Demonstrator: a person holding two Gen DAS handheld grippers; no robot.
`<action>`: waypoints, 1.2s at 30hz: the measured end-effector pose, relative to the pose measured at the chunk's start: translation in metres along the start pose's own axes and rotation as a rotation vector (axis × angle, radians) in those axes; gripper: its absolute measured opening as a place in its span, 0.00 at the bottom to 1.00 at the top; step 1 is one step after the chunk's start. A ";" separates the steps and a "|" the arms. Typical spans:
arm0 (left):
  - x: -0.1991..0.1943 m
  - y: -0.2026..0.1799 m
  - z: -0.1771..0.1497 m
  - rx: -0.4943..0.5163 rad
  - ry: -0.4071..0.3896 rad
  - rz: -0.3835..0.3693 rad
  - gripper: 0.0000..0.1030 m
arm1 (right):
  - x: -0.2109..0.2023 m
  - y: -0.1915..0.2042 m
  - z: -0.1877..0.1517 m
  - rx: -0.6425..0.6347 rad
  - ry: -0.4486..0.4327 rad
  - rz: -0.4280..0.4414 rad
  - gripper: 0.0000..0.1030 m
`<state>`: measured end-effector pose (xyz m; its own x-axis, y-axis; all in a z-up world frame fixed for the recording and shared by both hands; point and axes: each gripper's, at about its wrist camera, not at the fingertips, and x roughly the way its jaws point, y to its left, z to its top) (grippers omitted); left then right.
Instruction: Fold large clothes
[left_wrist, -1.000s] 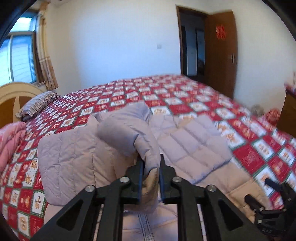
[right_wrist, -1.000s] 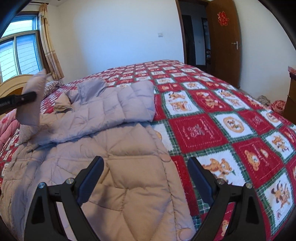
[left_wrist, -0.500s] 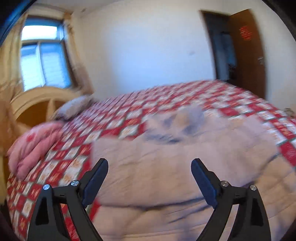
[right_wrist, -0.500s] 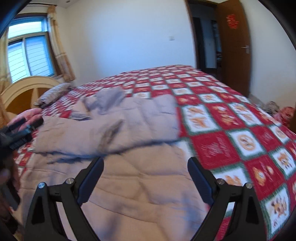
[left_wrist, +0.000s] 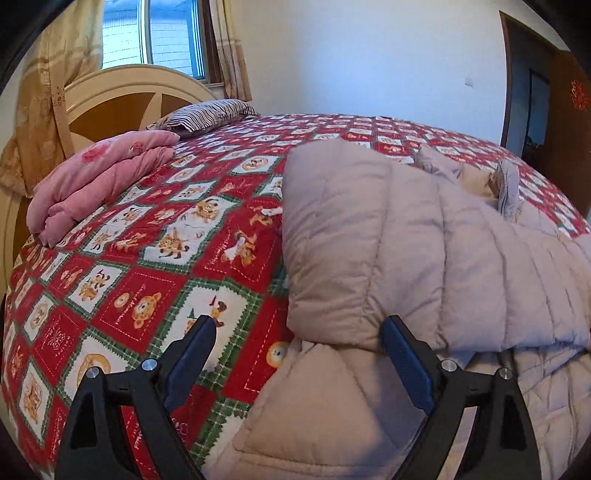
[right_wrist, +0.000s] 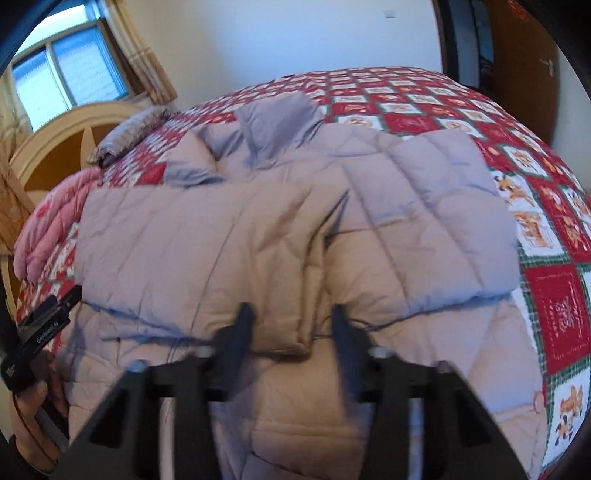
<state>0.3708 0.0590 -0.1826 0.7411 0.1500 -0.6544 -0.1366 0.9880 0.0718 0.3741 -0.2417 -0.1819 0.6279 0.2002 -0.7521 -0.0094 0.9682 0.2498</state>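
Left claw open over bed, right claw closing, maybe pinching jacket cuff

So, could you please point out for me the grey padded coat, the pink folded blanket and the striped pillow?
grey padded coat (right_wrist: 229, 240): right wrist view, on the sleeve folded across its body.
pink folded blanket (left_wrist: 99, 177): left wrist view, on its top layer.
striped pillow (left_wrist: 207, 118): left wrist view, on its upper face.

Folded pink blanket and striped pillow by the headboard
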 end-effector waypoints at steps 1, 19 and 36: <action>0.002 0.001 -0.001 -0.001 0.002 -0.003 0.89 | -0.003 0.002 -0.003 -0.010 -0.007 0.000 0.20; -0.025 0.032 0.008 -0.107 -0.039 -0.105 0.89 | -0.042 -0.039 -0.007 0.091 -0.113 -0.120 0.63; 0.003 0.055 -0.006 -0.155 0.043 -0.074 0.89 | -0.013 0.000 -0.002 -0.016 -0.047 -0.071 0.07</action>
<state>0.3610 0.1135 -0.1851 0.7248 0.0724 -0.6851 -0.1848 0.9784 -0.0921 0.3642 -0.2438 -0.1734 0.6631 0.1241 -0.7382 0.0242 0.9821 0.1869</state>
